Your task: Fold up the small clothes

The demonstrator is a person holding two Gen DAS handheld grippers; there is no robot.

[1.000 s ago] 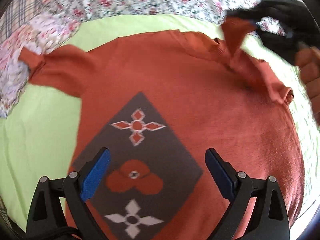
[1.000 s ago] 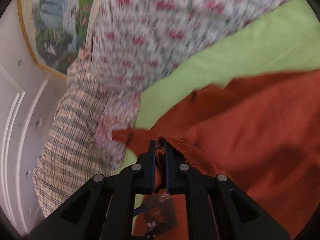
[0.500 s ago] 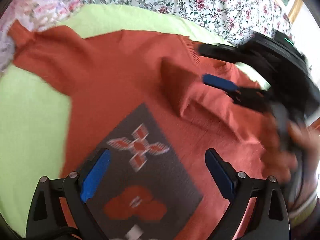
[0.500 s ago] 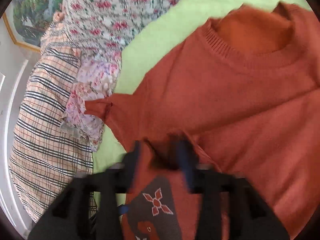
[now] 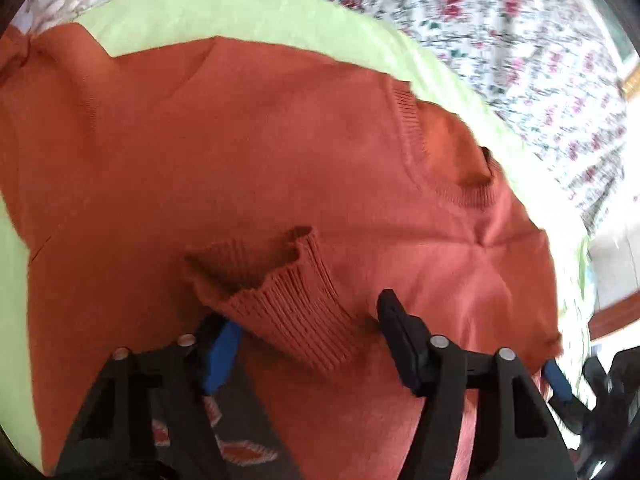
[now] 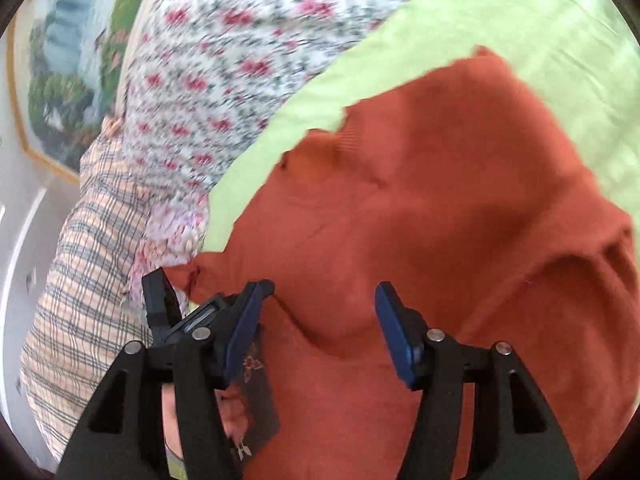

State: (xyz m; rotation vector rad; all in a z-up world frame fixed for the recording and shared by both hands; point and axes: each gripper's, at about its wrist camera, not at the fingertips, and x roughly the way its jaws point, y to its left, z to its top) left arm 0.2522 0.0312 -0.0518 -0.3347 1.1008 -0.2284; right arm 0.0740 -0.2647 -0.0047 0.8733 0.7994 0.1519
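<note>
A small rust-orange knit sweater (image 5: 240, 152) with a dark patterned patch on its front lies on a light green sheet (image 5: 240, 8). One sleeve is folded across the body, its ribbed cuff (image 5: 288, 296) lying between the open fingers of my left gripper (image 5: 308, 332). The round neckline (image 5: 452, 152) lies beyond it. In the right wrist view the sweater (image 6: 460, 200) fills the centre, and my right gripper (image 6: 320, 312) is open and empty just above it. The left gripper's finger (image 6: 160, 300) shows at its left, and the other cuff (image 6: 188, 272) lies beside it.
A floral quilt (image 5: 500, 24) lies beyond the green sheet. A plaid cloth (image 6: 80, 280) and the floral quilt (image 6: 224, 60) lie at the left in the right wrist view, with a framed picture (image 6: 60, 72) on the wall behind.
My right gripper carried the sleeve across the sweater's front, let it go and opened. My left gripper stayed open and moved up toward the neckline, so the cuff now lies between its fingers.
</note>
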